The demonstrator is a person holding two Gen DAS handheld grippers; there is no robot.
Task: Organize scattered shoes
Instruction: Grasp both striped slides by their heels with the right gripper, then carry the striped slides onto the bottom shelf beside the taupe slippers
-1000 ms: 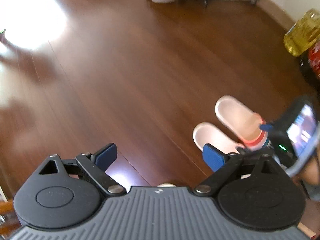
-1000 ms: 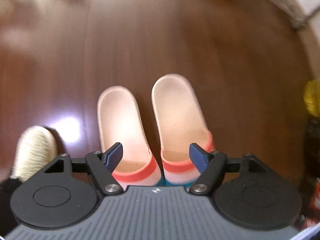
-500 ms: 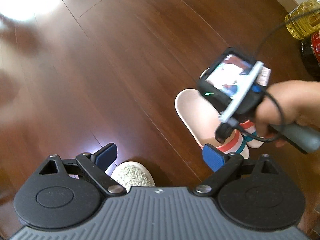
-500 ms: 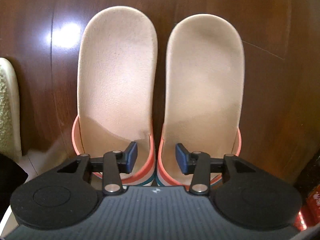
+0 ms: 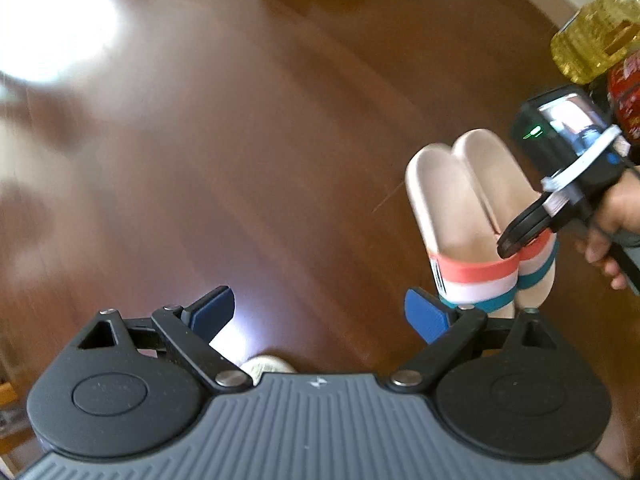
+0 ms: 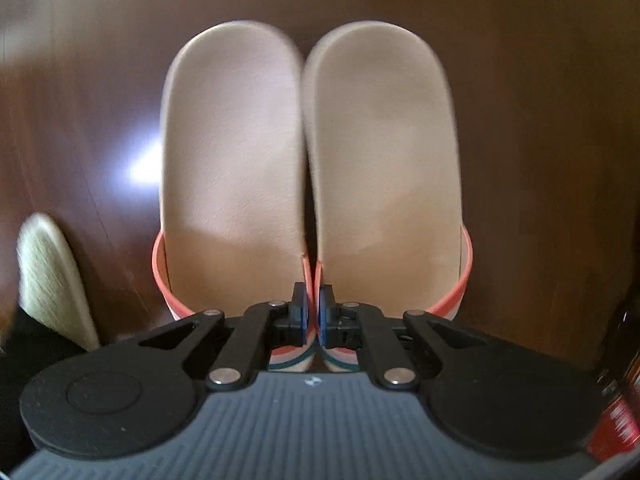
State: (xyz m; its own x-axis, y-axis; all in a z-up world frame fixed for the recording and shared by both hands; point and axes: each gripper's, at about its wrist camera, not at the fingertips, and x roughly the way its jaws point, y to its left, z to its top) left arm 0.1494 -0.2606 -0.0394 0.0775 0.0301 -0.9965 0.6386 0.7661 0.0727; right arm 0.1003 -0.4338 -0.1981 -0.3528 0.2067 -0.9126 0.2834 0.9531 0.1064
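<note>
Two pink slides with coral, white and teal straps lie side by side, their inner edges touching: the left slide and the right slide. My right gripper is shut on the inner strap edges of both, pinching them together. The left wrist view shows the pair at the right, with the right gripper and a hand at the straps. Whether the slides are off the floor I cannot tell. My left gripper is open over bare floor, with a cream fuzzy slipper just below it.
The fuzzy slipper lies left of the slides. A yellow oil bottle and a red container stand at the right by the wall. Dark wood floor stretches to the left and ahead, with sun glare at the top left.
The right gripper's jaws went from wide open to shut on the straps, and the two slides came together. The left gripper moved across the floor, and the fuzzy slipper slid lower in its view.
</note>
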